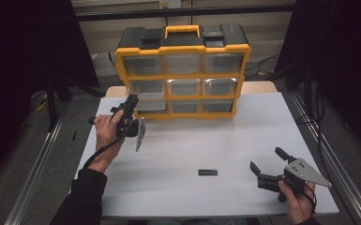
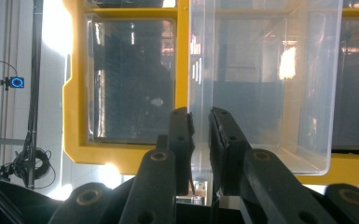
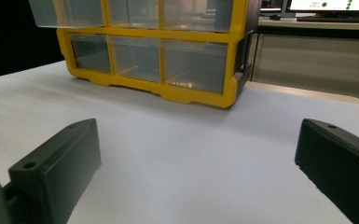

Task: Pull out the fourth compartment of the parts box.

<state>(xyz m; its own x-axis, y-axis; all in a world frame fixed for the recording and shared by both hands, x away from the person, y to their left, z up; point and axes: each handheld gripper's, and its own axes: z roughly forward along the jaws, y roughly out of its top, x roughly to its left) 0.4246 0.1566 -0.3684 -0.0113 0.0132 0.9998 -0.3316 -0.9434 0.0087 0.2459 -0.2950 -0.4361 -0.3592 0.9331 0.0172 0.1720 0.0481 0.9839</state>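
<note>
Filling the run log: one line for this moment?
left gripper: shut on clear drawer wall, drawer pulled out | right gripper: open, over table | black block: untouched

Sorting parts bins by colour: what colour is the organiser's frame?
Yellow frame, black top; clearest in the high view.

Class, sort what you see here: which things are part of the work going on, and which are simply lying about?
In the job:
- left gripper, shut on the clear drawer
- yellow drawer cabinet

Lying about:
- small black block on the table
- right gripper, open, holding nothing
</note>
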